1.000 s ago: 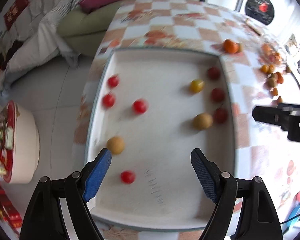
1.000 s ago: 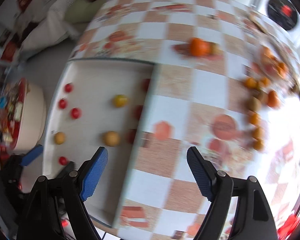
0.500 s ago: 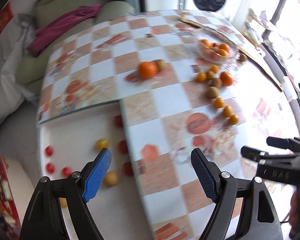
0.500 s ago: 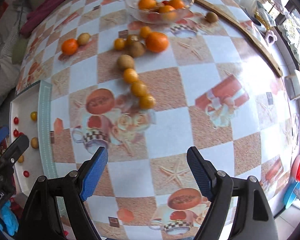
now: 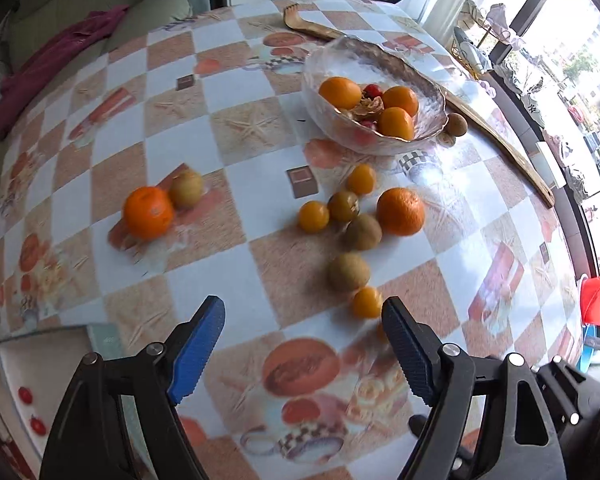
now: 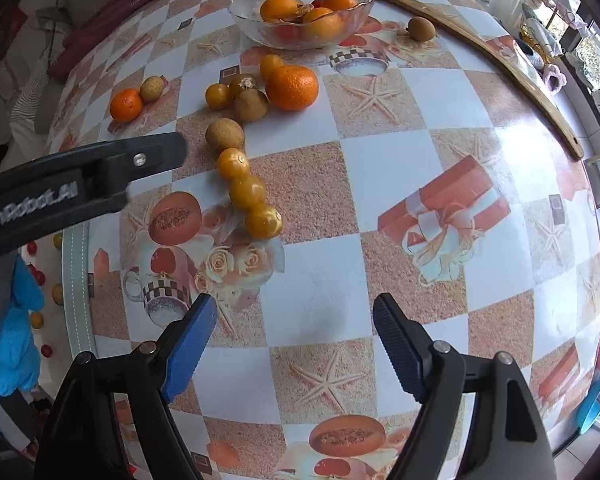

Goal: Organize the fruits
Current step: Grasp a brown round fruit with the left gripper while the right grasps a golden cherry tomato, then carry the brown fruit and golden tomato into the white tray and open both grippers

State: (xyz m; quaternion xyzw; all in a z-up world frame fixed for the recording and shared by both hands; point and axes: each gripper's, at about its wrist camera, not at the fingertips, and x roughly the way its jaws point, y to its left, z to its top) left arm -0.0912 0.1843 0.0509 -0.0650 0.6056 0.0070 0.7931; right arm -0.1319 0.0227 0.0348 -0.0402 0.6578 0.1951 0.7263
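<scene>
Bright window daylight glares off the tablecloth (image 5: 432,168); fisheye edges warp.

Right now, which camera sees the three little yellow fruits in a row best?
The right wrist view. There the three yellow fruits lie sharp and whole, touching in a line on the table. The left wrist view shows only one blurry yellow fruit beside its right finger, which hides the rest.

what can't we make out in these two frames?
- White tray: cut by the left wrist view's edge and the left gripper body; contents mostly unseen.
- Tray fruits in the right wrist view: tiny, partly behind the left gripper and a blue glove.
- Glass bowl: lower fruits hidden under the oranges.
- Right gripper: open, empty.
</scene>
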